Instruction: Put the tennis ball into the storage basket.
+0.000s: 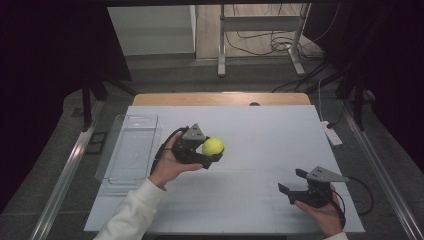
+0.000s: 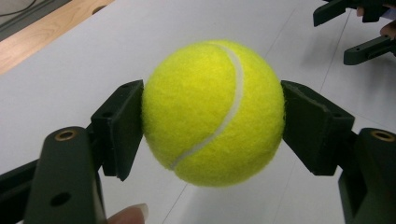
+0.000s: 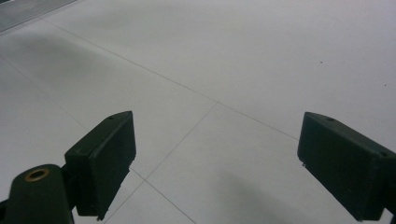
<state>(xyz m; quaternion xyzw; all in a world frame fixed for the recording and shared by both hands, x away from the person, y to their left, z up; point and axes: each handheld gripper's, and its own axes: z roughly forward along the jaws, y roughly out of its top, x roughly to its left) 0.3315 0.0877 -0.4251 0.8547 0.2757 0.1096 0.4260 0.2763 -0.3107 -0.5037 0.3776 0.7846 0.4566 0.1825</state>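
There is one big white tabletop (image 1: 260,130). Both claws are over it.

There is one clear plastic tray (image 1: 127,147). It sits on the tabletop just beside the left claw, on the side away from the right claw. Nothing can be seen inside it.

There are two claws, one in each hand. The left claw (image 1: 212,152) is closed tight on the ball. In the left gripper view its two black pads press on the ball from both sides. One fingertip (image 2: 128,215) peeks in at the bottom there. The right claw (image 1: 294,181) is well apart from the left claw, nearer to the person. Its jaws stand wide apart with nothing between them, just bare tabletop in front.

There is one yellow tennis ball (image 1: 213,146). It is between the pads of the left claw, lifted off the tabletop.
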